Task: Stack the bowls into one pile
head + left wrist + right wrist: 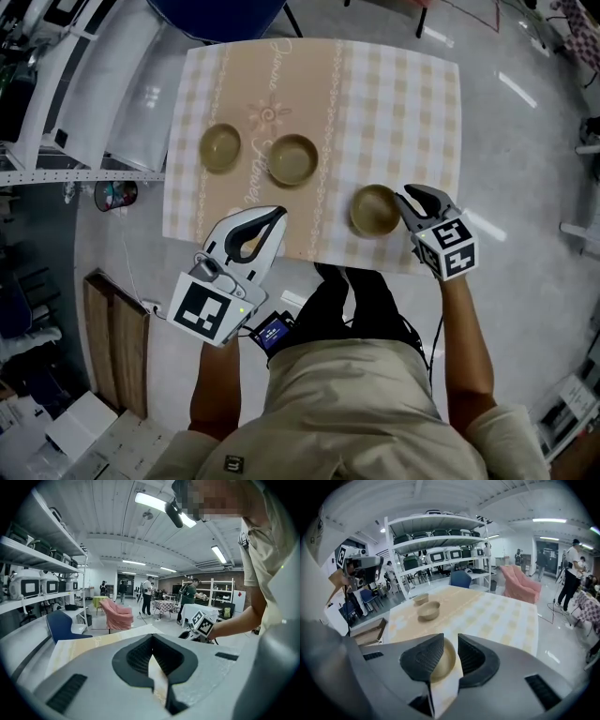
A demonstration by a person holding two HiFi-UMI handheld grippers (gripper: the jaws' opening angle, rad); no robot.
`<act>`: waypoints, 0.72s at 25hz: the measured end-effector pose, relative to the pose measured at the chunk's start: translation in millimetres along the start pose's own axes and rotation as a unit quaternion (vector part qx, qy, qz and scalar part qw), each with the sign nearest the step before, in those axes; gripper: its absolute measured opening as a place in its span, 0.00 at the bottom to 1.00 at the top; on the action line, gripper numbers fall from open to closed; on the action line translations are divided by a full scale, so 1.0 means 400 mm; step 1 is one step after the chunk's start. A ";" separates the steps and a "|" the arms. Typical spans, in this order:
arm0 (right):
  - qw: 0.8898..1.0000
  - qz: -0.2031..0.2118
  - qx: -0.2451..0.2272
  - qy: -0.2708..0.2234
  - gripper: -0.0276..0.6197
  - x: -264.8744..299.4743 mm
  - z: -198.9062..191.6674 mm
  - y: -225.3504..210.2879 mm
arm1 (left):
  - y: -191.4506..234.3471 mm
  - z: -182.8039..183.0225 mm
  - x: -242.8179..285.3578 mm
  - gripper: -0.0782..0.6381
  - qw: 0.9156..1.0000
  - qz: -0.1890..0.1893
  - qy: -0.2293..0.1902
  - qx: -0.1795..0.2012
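- Right gripper (405, 208) is holding its jaws wide apart around the rim of the nearest bowl (373, 208), not clamping it.
- Left gripper (279, 213), empty, is hovering with jaw tips together, at 7 o'clock of the middle bowl (292, 159).
- Smallest bowl (220, 147) is sitting at its 9 o'clock and the nearest bowl at its 4 o'clock, on the checked tablecloth (412, 103).

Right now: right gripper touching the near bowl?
Cannot tell. Right gripper view: the right gripper stands open, the near bowl shows between its jaws; cloth shows beside one pad, the other pad hides the rim. Head view settles nothing.
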State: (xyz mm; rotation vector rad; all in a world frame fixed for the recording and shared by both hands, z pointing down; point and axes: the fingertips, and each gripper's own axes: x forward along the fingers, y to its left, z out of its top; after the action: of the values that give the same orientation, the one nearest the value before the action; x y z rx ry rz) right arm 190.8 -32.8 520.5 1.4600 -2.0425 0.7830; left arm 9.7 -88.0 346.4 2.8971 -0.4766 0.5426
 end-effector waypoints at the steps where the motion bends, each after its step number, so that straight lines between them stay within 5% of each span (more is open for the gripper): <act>1: 1.000 0.002 0.000 0.007 0.18 0.013 -0.013 -0.004 | 0.004 -0.006 0.004 0.12 1.000 0.002 0.002 -0.002; 15: 0.995 0.029 0.000 0.091 0.18 0.144 -0.141 -0.022 | 0.060 -0.065 0.023 0.12 0.999 0.030 0.010 -0.026; 18: 0.994 0.031 0.011 0.103 0.09 0.159 -0.151 -0.023 | 0.075 -0.070 0.019 0.12 0.999 0.037 0.008 -0.031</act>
State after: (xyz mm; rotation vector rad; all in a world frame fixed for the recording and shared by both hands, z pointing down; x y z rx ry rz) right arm 185.3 -34.7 608.4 1.2753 -1.9346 0.9427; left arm -2.7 -112.3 377.8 2.8235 -0.5892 0.5495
